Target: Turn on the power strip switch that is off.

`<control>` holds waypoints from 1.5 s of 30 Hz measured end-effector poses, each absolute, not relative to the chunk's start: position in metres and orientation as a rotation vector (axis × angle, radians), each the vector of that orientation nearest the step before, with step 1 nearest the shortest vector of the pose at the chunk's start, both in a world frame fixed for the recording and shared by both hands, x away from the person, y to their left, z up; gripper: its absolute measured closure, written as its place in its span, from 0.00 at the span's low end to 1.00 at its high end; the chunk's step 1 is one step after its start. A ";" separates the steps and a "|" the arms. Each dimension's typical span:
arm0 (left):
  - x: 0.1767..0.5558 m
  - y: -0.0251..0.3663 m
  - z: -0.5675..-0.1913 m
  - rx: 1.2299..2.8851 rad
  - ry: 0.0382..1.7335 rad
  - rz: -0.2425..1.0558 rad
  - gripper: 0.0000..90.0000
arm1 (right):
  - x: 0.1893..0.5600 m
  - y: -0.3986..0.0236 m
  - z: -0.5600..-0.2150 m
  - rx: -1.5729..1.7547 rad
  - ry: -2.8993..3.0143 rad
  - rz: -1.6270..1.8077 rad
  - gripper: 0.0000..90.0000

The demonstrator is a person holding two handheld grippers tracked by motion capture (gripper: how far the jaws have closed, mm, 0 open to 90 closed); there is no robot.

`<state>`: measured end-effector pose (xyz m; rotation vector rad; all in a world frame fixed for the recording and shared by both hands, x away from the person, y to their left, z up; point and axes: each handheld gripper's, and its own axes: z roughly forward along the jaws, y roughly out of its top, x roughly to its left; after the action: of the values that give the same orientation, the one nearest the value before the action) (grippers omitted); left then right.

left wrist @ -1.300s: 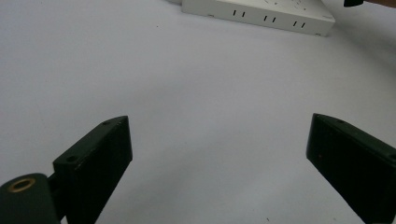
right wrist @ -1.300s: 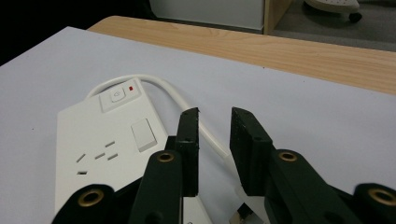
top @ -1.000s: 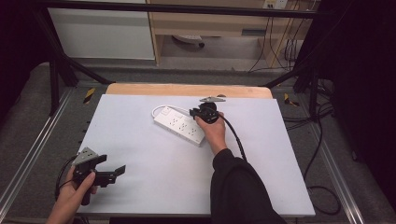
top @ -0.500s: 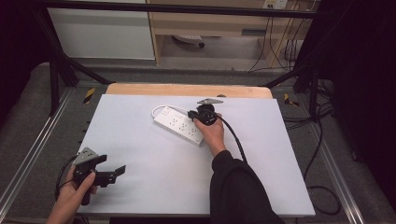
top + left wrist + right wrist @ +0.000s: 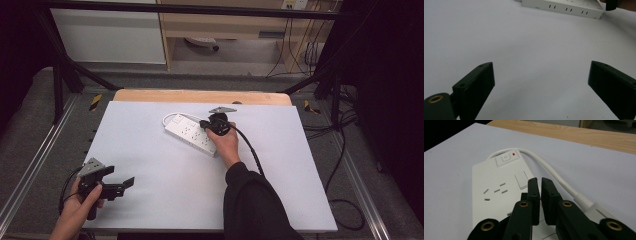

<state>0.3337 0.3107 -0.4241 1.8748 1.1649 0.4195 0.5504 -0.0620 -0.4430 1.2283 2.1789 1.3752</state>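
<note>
A white power strip (image 5: 192, 134) lies slantwise on the white tabletop (image 5: 165, 200), its white cord (image 5: 554, 173) looping from the end with the switch and red light. My right gripper (image 5: 204, 123) hovers just above the strip's (image 5: 496, 187) top face, near its switch end. Its jaws have just been closing and now stand shut (image 5: 539, 180) with nothing between them. My left gripper (image 5: 127, 184) rests low at the table's near left, far from the strip (image 5: 562, 8). It is open (image 5: 541, 75) and holds nothing.
A wooden strip (image 5: 200, 96) borders the table's far edge. Metal rails run along both sides, and black cables (image 5: 345, 150) trail on the floor at the right. The person's dark sleeve (image 5: 255, 205) reaches in from the bottom.
The right gripper's jaws have drawn together over the power strip. Neither hand has shifted its place.
</note>
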 end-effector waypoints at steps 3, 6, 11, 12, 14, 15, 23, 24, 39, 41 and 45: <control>0.334 0.311 -0.424 1.875 1.165 0.420 0.08 | 0.550 -0.062 -0.443 1.229 2.183 1.373 0.97; 0.334 0.311 -0.424 1.875 1.166 0.418 0.08 | 0.550 -0.061 -0.444 1.227 2.186 1.372 0.98; 0.333 0.310 -0.424 1.880 1.157 0.412 0.08 | 0.549 -0.060 -0.445 1.221 2.194 1.371 0.99; 0.333 0.310 -0.424 1.881 1.158 0.412 0.08 | 0.549 -0.060 -0.445 1.221 2.194 1.371 0.99; 0.334 0.310 -0.424 1.879 1.162 0.413 0.08 | 0.549 -0.060 -0.445 1.222 2.193 1.372 0.99; 0.334 0.311 -0.424 1.879 1.164 0.415 0.08 | 0.549 -0.059 -0.445 1.221 2.194 1.372 0.99; 0.334 0.310 -0.424 1.881 1.167 0.416 0.08 | 0.549 -0.056 -0.447 1.213 2.199 1.372 0.99; 0.334 0.310 -0.424 1.881 1.168 0.417 0.08 | 0.549 -0.056 -0.447 1.210 2.199 1.371 0.99; 0.334 0.310 -0.424 1.883 1.163 0.416 0.08 | 0.548 -0.054 -0.446 1.205 2.206 1.361 0.99; 0.334 0.310 -0.424 1.884 1.164 0.416 0.08 | 0.548 -0.054 -0.446 1.204 2.208 1.360 0.99; 0.334 0.310 -0.424 1.885 1.164 0.416 0.08 | 0.548 -0.054 -0.446 1.204 2.208 1.361 1.00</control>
<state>0.3338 0.3099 -0.4243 1.8851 1.1642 0.4157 0.5476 -0.0536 -0.4464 1.2036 2.2079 1.3608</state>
